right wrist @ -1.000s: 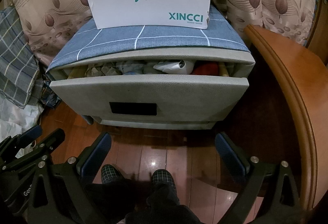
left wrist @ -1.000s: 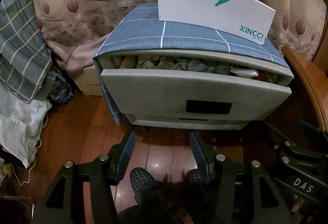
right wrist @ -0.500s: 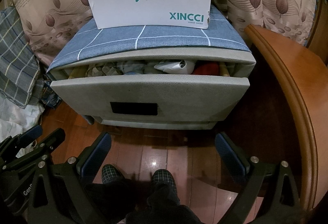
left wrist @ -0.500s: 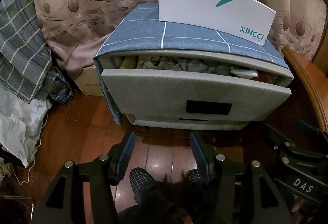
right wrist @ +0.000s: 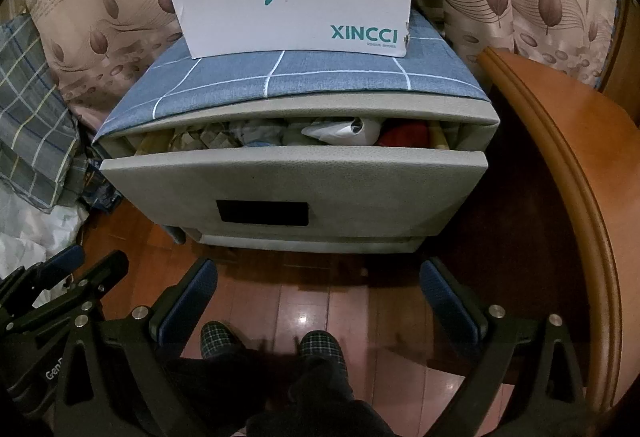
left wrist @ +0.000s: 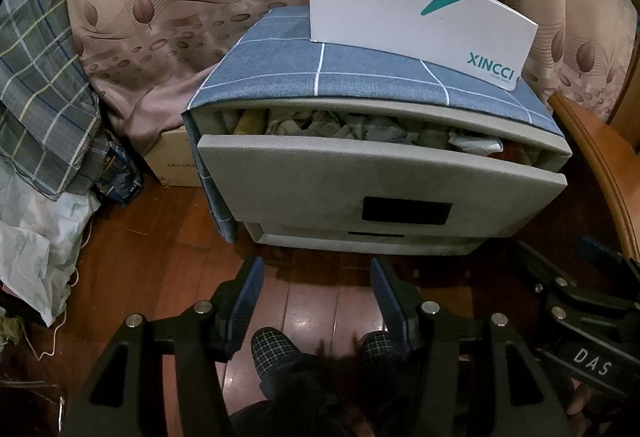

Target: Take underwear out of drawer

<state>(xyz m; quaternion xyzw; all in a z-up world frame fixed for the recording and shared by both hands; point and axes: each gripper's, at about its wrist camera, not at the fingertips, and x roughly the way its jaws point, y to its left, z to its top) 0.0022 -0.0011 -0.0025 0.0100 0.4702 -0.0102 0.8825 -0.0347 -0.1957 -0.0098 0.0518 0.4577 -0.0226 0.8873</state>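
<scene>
Right now both grippers hang over the wood floor (left wrist: 168, 237) in front of the gray cabinet (right wrist: 476, 125). Jaws of the left gripper (left wrist: 316, 291) stand apart with nothing in them, and jaws of the right gripper (right wrist: 320, 295) stand wide apart too, empty. Up top, the drawer (right wrist: 292, 181) is pulled out a bit. Crumpled clothes (right wrist: 264, 131) fill it; which piece is underwear is hard to tell. A white box (right wrist: 296, 9) sits on the blue cloth (right wrist: 240, 81) on top.
</scene>
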